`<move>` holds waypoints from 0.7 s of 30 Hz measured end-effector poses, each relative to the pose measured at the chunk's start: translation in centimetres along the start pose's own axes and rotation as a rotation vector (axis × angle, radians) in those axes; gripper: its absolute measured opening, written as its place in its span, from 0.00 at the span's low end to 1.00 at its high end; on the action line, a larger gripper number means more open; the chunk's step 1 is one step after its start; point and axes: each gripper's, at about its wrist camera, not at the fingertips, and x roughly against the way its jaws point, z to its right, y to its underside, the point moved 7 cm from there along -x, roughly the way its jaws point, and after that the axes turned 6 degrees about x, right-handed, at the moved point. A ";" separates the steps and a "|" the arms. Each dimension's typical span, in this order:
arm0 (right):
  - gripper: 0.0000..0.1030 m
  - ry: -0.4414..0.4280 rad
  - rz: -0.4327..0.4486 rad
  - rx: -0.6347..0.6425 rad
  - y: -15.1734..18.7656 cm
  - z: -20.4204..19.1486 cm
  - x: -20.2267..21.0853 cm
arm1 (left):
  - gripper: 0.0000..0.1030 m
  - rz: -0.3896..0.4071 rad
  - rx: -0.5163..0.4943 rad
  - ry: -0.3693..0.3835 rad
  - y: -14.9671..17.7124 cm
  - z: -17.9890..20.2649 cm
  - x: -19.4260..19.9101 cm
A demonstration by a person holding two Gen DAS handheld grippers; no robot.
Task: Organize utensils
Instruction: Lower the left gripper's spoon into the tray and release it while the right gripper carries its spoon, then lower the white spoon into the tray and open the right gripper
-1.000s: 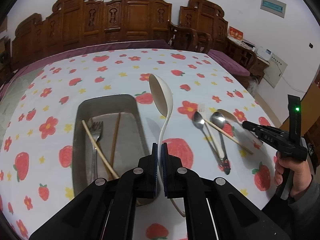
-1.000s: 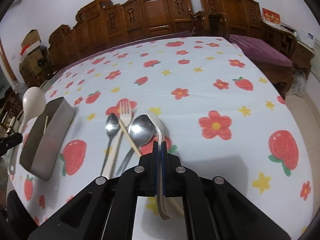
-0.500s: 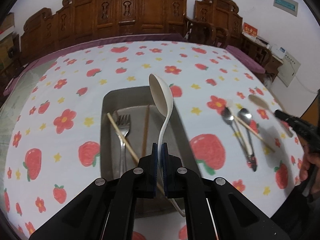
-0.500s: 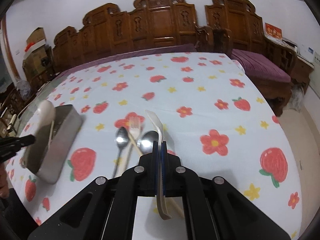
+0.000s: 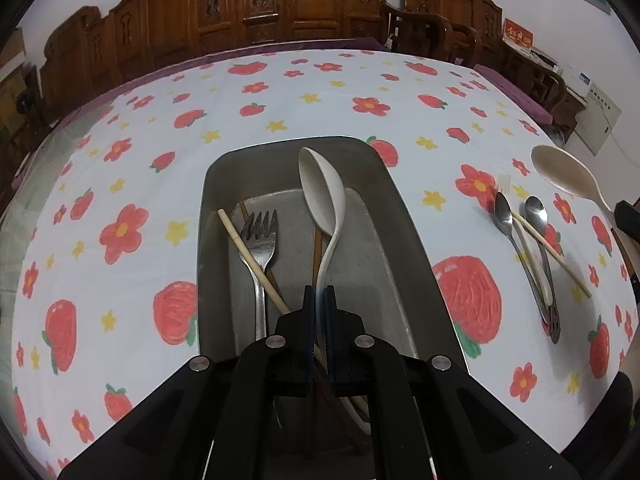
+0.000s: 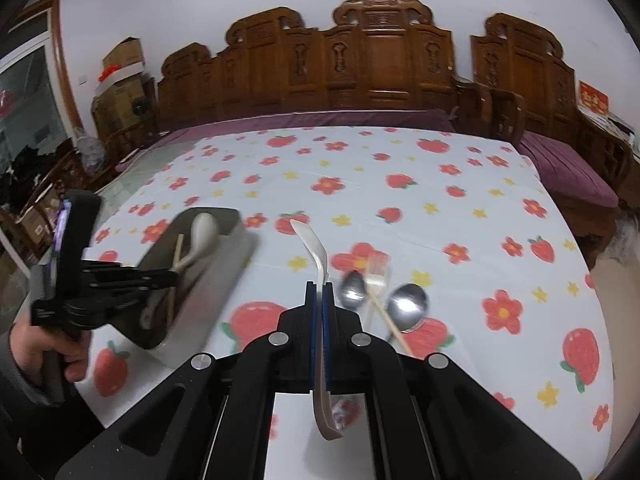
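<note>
Left tool (image 5: 319,294): is gripping the handle of the white plastic ladle (image 5: 322,188) with its jaws nearly closed, now lowering it over the grey metal tray (image 5: 408,240), where a second ago it was hanging beside the tray.
Right tool (image 6: 319,292): is clamping the cream plastic spoon (image 6: 316,252) and lifting it clear of the strawberry-print desk (image 6: 440,208).
Tray contents: a steel fork (image 5: 262,240) and wooden chopsticks (image 5: 252,256) are lying inside.
Remaining: two steel spoons (image 5: 505,216) are waiting on the desk.
Meaning: both pieces are heading for the tray.
</note>
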 end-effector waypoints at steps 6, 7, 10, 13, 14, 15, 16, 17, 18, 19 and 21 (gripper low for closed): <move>0.03 -0.046 0.006 0.047 -1.2 -3.6 -0.2 | 0.15 0.018 0.014 0.009 0.1 -0.8 1.0; 0.03 -0.053 0.007 0.053 -1.4 -4.1 -0.3 | 0.19 0.021 0.014 0.011 0.0 -1.0 1.2; 0.03 -0.078 0.001 0.066 -1.8 -6.0 -1.1 | 0.23 0.049 0.017 0.012 -0.3 -2.0 2.5; 0.03 -0.104 -0.010 0.081 -2.2 -8.2 -2.2 | 0.25 0.071 0.040 0.019 -0.4 -3.5 3.9; 0.03 -0.110 -0.013 0.086 -2.3 -8.8 -2.6 | 0.29 0.078 0.045 0.017 -0.5 -3.9 4.2; 0.03 -0.115 -0.016 0.091 -2.5 -9.4 -2.9 | 0.35 0.085 0.047 0.013 -0.5 -4.3 4.5; 0.03 -0.120 -0.019 0.094 -2.6 -9.8 -3.2 | 0.39 0.094 0.048 0.001 -0.6 -4.9 4.8; 0.03 -0.126 -0.023 0.101 -2.7 -10.5 -3.6 | 0.39 0.100 0.052 -0.012 -0.7 -5.6 5.0; 0.03 -0.129 -0.028 0.106 -2.8 -11.0 -3.9 | 0.39 0.102 0.059 -0.015 -0.7 -6.3 5.2; 0.03 -0.135 -0.036 0.111 -3.0 -11.7 -4.5 | 0.39 0.102 0.066 -0.017 -0.7 -6.8 5.4; 0.03 -0.142 -0.048 0.111 -3.2 -12.5 -5.4 | 0.54 0.106 0.081 -0.027 -0.8 -7.9 5.7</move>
